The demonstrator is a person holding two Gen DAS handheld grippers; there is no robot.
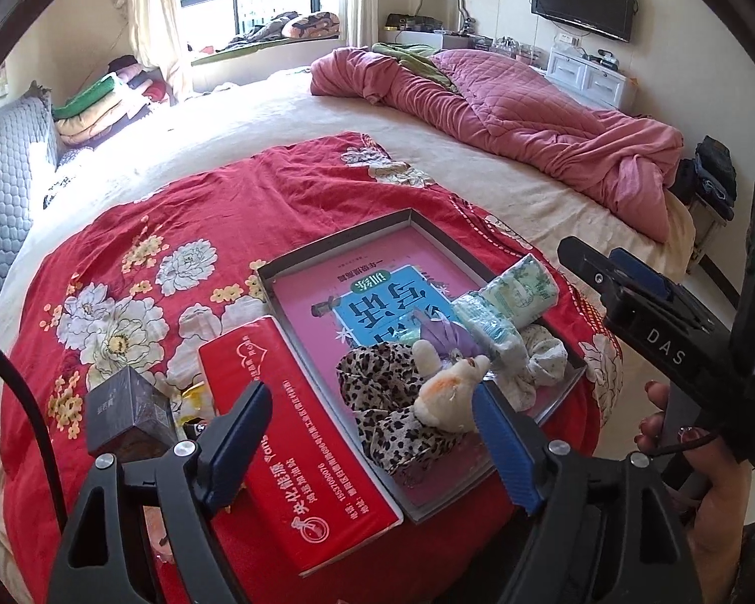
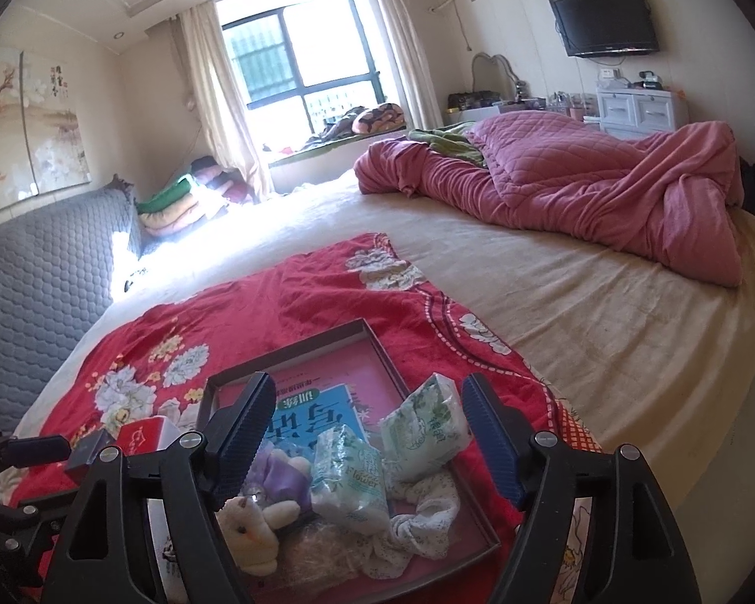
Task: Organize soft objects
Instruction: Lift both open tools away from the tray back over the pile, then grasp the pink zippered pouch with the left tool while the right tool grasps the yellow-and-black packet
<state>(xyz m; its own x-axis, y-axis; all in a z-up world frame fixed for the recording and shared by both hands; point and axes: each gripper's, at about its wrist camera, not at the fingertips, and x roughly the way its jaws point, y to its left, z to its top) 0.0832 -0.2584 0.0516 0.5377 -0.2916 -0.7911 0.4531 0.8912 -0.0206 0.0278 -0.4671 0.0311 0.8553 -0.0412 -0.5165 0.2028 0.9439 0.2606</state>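
A shallow grey tray lies on a red floral blanket and holds a pink and blue book. On the book lie a leopard-print cloth, a cream plush toy, a purple soft item, two green-and-white tissue packs and a white patterned cloth. My left gripper hovers open above the plush toy and the leopard cloth. My right gripper is open above the tissue packs. Neither holds anything.
A red tissue box lies against the tray's left side, with a small dark box beside it. A crumpled pink quilt lies on the far right of the bed. A grey padded headboard stands at the left.
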